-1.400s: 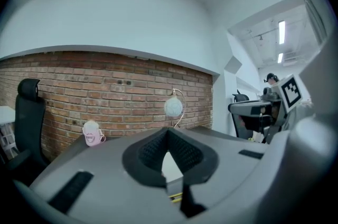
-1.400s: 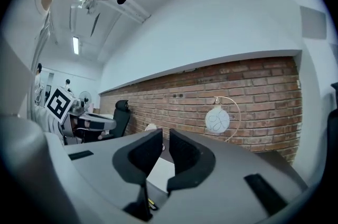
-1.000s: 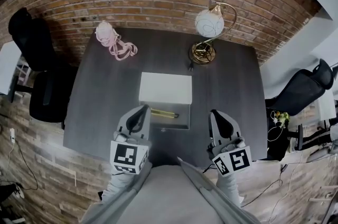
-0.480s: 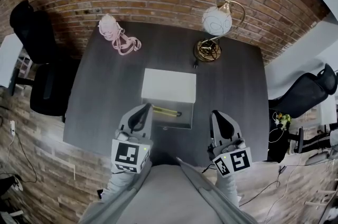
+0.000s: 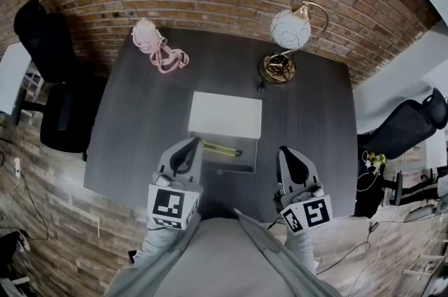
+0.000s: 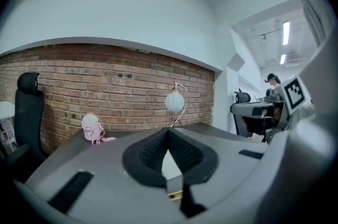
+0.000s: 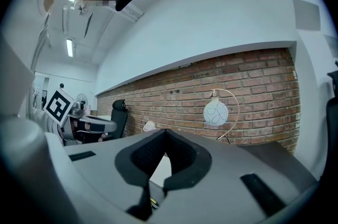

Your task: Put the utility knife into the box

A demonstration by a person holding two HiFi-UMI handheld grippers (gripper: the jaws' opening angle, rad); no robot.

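Nearest, the 2 grippers hover over the front edge of the dark table [image 5: 133,127]. The left gripper [image 5: 186,151] has its jaws pressed together with nothing between them, and the right gripper [image 5: 288,159] is the same, closed and empty. Just beyond them, the yellow utility knife [image 5: 218,148] lies inside the open white box [image 5: 234,164]. Farther back stand a globe lamp [image 5: 289,31] and a pink object [image 5: 149,42].
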